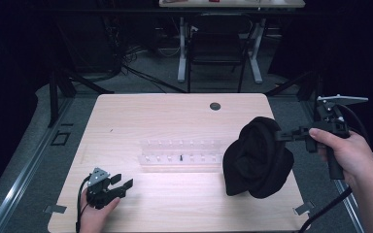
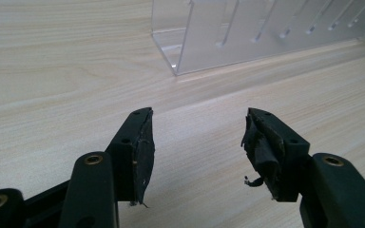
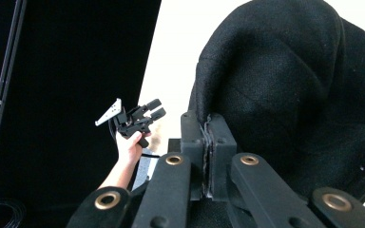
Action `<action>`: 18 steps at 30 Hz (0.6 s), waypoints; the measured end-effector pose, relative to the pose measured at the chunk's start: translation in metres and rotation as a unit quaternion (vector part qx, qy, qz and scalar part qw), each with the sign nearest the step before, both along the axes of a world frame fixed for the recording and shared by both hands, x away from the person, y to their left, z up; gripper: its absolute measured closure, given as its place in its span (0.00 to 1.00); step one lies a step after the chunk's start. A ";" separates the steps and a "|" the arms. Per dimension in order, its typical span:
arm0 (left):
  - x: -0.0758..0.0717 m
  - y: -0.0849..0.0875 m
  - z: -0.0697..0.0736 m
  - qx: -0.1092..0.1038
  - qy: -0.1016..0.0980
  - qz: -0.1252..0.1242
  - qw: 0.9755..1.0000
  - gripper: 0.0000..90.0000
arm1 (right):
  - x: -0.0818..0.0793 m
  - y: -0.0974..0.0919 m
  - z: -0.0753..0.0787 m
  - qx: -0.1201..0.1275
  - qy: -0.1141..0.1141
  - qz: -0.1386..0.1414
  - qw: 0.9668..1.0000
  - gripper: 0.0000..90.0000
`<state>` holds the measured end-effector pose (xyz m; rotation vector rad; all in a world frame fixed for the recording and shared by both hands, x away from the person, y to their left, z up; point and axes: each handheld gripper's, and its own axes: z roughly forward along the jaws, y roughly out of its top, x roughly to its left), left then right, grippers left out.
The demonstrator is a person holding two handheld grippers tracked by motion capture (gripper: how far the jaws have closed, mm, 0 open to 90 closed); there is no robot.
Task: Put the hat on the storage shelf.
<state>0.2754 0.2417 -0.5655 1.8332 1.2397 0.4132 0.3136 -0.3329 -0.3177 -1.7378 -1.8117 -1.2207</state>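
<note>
Pale wooden bench (image 1: 175,116), bearing clear acrylic rack (image 1: 180,150). Right tool (image 1: 282,136) clamped on black fabric hat (image 1: 257,158), lifted. Left tool (image 1: 122,182) resting agape.

Pale wood table (image 1: 175,116), grey floor (image 1: 141,82), dark room (unlit edges), black chair (image 1: 217,48) beyond

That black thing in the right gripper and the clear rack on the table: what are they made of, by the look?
Black thing: soft knit or fleece-like fabric, matte, folding limply.
Clear rack: transparent rigid plastic, probably acrylic, with glossy edges and wood showing through.
</note>
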 end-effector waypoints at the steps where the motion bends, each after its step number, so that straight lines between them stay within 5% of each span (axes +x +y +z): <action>1: 0.000 0.000 -0.001 -0.003 -0.005 0.003 1.000 0.48 | 0.001 0.000 0.001 -0.003 -0.001 0.004 1.000 0.98; 18: 0.000 0.001 0.000 -0.009 -0.002 0.003 1.000 0.48 | 0.013 0.019 0.031 0.003 -0.014 0.004 1.000 0.98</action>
